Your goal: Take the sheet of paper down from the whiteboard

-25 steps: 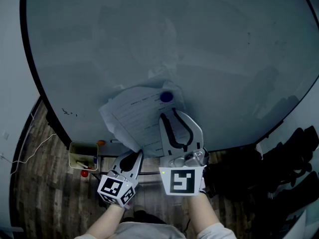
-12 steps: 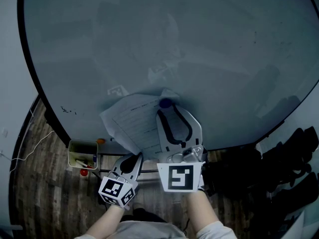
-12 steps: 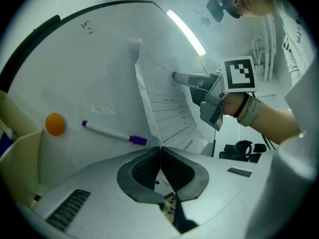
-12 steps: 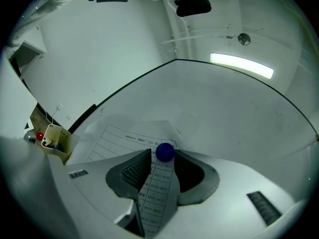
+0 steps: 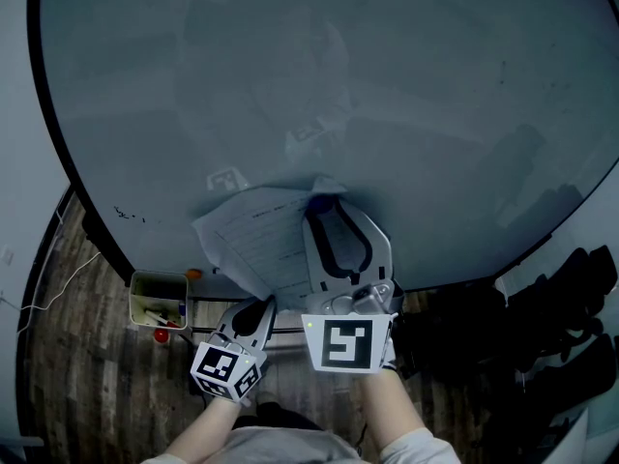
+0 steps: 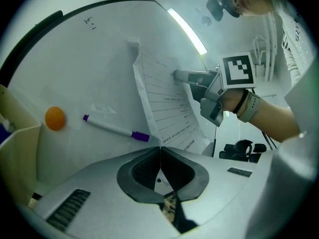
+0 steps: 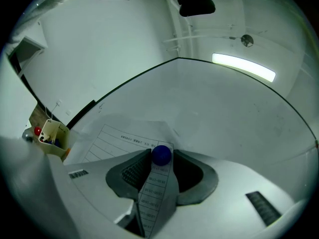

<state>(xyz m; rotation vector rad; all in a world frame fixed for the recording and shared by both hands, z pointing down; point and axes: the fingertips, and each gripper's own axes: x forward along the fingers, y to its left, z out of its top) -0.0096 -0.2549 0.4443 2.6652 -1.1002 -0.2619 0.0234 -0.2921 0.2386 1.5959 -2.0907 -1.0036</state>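
Left tongs point(image 6: 160, 152) are clamped shut on the paper point(image 6: 167, 108), right at its bottom edge. Right tongs point(image 7: 162, 156) just opened up, sitting loose around the blue magnet point(image 7: 161, 154).

In the head view, the right gripper point(image 5: 327, 218) covers the lower right of the sheet of paper point(image 5: 253, 240); its print is too small to read. The whiteboard point(image 5: 338, 85) runs off the top edge.

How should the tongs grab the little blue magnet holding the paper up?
Pinch the blue magnet by its round sides, coming straight at the whiteboard. It sticks out from the sheet of paper, and the right tongs, which have just been opening, sit either side of it.
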